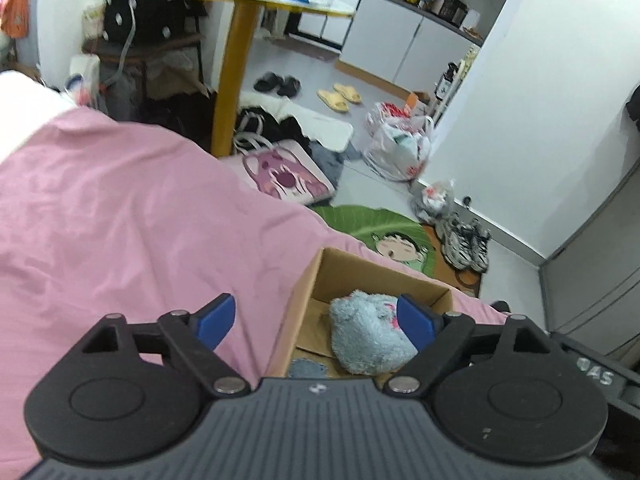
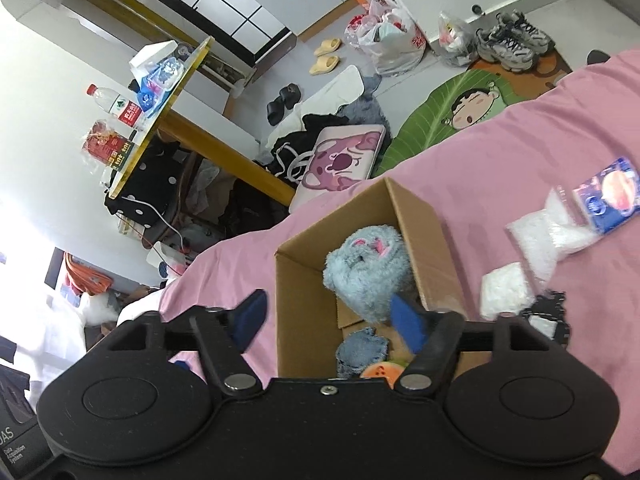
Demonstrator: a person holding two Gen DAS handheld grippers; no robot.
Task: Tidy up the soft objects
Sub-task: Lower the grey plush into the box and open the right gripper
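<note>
Looking down at the cardboard box (image 2: 304, 280) on the pink bedspread (image 1: 120, 208), I've got both grippers spread wide and empty. The fluffy blue plush (image 2: 366, 272) sits inside the box, mid-frame in the right wrist view, lower right of centre for the left gripper (image 1: 316, 322). My right gripper (image 2: 332, 316) hovers over it, with white packets (image 2: 540, 236) at the right edge.

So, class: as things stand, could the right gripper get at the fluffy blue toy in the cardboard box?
Probably yes: the right gripper is open just above the open-topped box, and nothing covers the blue toy.
</note>
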